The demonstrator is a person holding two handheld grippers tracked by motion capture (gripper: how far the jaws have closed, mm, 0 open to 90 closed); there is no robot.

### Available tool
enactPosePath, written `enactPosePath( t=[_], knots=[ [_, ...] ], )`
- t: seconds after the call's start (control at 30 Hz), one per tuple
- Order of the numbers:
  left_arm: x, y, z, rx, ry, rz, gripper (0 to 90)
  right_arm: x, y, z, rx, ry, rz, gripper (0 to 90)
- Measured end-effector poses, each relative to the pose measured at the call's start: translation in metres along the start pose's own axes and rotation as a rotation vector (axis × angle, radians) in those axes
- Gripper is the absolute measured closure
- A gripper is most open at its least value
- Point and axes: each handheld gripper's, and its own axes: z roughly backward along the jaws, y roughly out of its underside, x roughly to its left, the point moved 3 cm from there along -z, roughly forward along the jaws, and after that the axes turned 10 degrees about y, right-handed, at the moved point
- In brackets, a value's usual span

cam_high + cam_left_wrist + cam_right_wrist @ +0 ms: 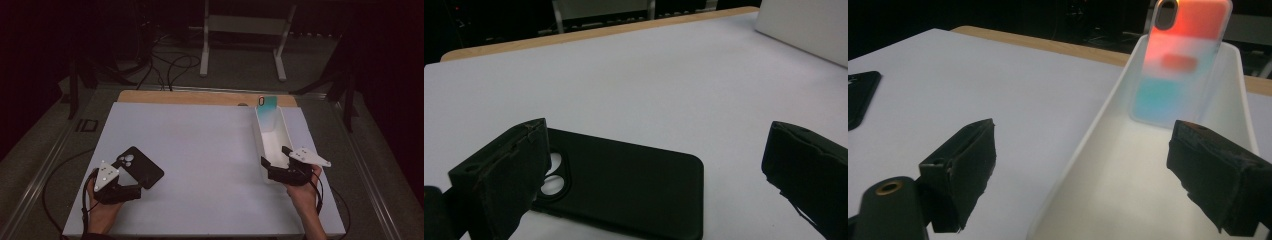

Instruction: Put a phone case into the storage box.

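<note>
Both hand-held grippers open, nothing clamped.

Left hand-held gripper (131,181), lower left of the high view, jaws apart at the black phone case (140,166) lying flat on the desk (200,145). Right hand-held gripper (276,156), jaws apart, straddles the near end of the white tray (272,135); coloured phone case (1180,60) leans at its far end.

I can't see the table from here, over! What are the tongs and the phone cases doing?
Left tongs open over black phone case, flat on table. Right tongs open at white bin; colourful case leaning inside. Nothing in the way.
</note>
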Motion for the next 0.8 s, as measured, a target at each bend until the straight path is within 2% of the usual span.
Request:
enactPosePath(
  t=[0.2, 0.3, 0.5, 0.6, 0.8],
  knots=[
    [0.001, 0.0, 0.0, -0.006, -0.005, 0.004, 0.2, 0.001, 0.009, 0.011, -0.052, -0.029, 0.016, 11.8],
    [0.002, -0.001, 0.001, -0.005, -0.006, 0.003, 0.2, 0.0, 0.014, 0.017, -0.077, -0.038, 0.008, 11.8],
    [0.002, -0.001, 0.002, 0.009, -0.014, -0.006, 0.2, 0.004, 0.02, 0.02, -0.112, -0.019, 0.022, 12.0],
    [0.003, -0.002, 0.004, 0.008, -0.016, 0.001, 0.6, 0.009, 0.022, 0.019, -0.121, -0.01, 0.053, 12.0],
    [0.006, -0.002, 0.005, 0.018, -0.021, 0.013, 1.3, 0.012, 0.023, 0.023, -0.136, -0.025, 0.054, 12.0]
  ],
)
